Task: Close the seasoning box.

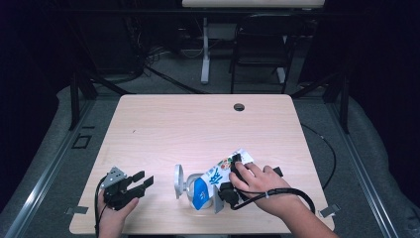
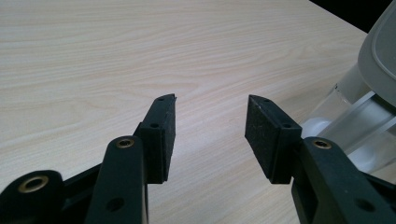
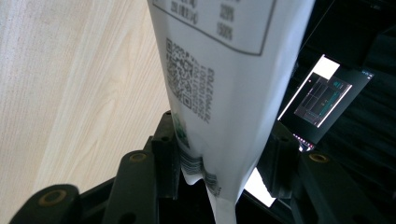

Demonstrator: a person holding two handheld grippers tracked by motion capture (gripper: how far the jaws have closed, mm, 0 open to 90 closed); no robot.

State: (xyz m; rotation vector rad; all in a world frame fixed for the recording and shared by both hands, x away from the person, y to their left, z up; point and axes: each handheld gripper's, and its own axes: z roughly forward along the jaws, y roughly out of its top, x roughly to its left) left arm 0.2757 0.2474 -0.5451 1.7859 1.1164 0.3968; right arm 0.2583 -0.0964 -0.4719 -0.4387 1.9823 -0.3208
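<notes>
A white and blue printed pouch point(image 1: 218, 174) is held tilted, its blue end down at the mouth of a clear container point(image 1: 189, 192) near the table's front edge. The container's grey lid point(image 1: 178, 181) stands flipped open on its left. My right gripper point(image 1: 236, 166) is shut on the pouch's upper part. In the right gripper view, both jaws of that gripper point(image 3: 219, 126) press the white pouch point(image 3: 224, 84) below its QR code. My left gripper point(image 1: 143, 179) rests open at the front left, nothing between its jaws point(image 2: 212, 100). The container point(image 2: 345, 116) and lid point(image 2: 380, 51) stand just to its right.
The light wood table point(image 1: 198, 124) has a round cable hole point(image 1: 239, 106) at the back. A black chair point(image 1: 260, 44) and a desk leg point(image 1: 205, 54) stand beyond it. A lit screen point(image 3: 322, 98) shows off the table's side.
</notes>
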